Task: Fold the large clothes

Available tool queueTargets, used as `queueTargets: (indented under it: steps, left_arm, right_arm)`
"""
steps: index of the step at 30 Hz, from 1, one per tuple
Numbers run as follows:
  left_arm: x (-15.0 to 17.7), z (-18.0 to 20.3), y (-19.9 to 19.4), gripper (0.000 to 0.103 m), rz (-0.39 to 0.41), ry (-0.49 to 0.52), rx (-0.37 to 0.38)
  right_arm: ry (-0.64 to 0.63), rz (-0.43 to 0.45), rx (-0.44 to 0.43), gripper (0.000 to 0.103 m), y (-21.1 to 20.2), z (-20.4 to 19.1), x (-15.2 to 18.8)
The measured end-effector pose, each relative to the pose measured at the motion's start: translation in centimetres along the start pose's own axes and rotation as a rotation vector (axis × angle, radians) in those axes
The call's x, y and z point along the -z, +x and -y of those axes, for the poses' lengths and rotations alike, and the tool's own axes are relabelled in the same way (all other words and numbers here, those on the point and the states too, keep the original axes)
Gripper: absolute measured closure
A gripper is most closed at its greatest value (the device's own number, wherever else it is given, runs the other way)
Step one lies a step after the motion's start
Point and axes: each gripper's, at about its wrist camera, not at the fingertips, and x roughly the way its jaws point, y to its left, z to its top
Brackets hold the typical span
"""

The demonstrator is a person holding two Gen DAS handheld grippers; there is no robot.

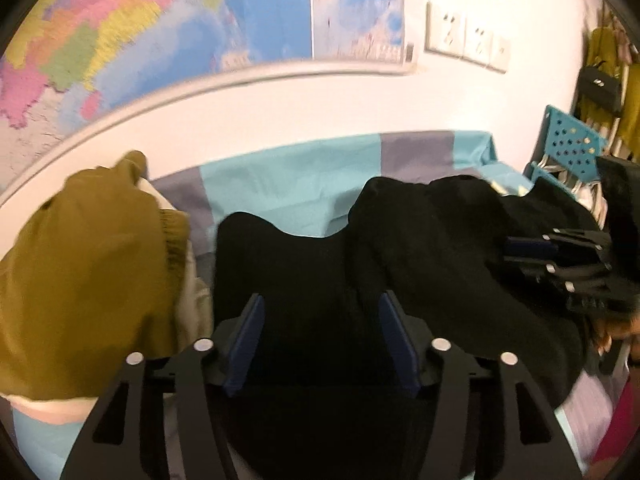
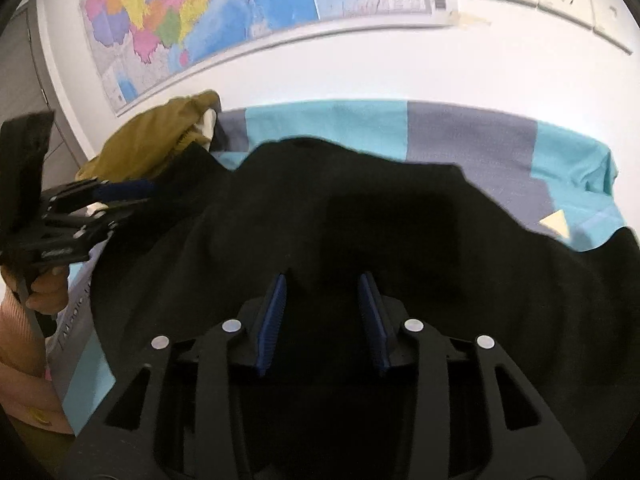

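A large black garment [image 1: 420,248] lies bunched on a bed with a teal and grey sheet [image 1: 304,172]; it fills the middle of the right wrist view [image 2: 360,216]. My left gripper [image 1: 322,312] is open, its blue pads apart over the black cloth. My right gripper [image 2: 323,288] is open too, its pads apart above the garment. In the left wrist view the right gripper [image 1: 524,250] reaches in from the right over the cloth. In the right wrist view the left gripper [image 2: 132,192] shows at the left edge of the garment.
An olive-green garment [image 1: 80,264] is heaped at the left of the bed, also in the right wrist view [image 2: 152,140]. A wall with a coloured map [image 1: 160,32] and sockets [image 1: 466,36] stands behind. A teal perforated basket [image 1: 572,144] sits at the right.
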Motion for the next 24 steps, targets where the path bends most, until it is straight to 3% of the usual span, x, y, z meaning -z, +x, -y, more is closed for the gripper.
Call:
queueTargets:
  steps: [3,5,10,13,17,24]
  left_arm:
    - [1.3,-0.7,-1.7,0.044,0.012,-0.007,0.004]
    - [2.4,-1.1,-2.3,0.044,0.0,-0.02,0.004]
    - [4.5,-1.8,-1.6,0.044,-0.061,-0.056,0.051]
    - [5.2,-2.4,0.1,0.044,-0.125,-0.105,0.049]
    - [5.1,-3.2,1.8,0.044,-0.156,-0.153,0.054]
    - [5.1,-3.1,0.7,0.044,-0.147,-0.169,0.005]
  right_arm:
    - [-0.01,0.057,-0.012,0.059,-1.9,-0.6,-0.3]
    - [-0.037,0.084,-0.078,0.059,-3.3,-2.0,-0.2]
    - [-0.165,0.049,-0.174,0.058,-3.8,-6.1,1.4]
    - [-0.192,-0.009,-0.122,0.058,-1.5,-6.9,2.6]
    - [-0.097,-0.027,-0.109,0.054,0.8,-5.0,3.1]
    - [-0.107,0.025,-0.065,0.052,-2.0,-6.5,2.7]
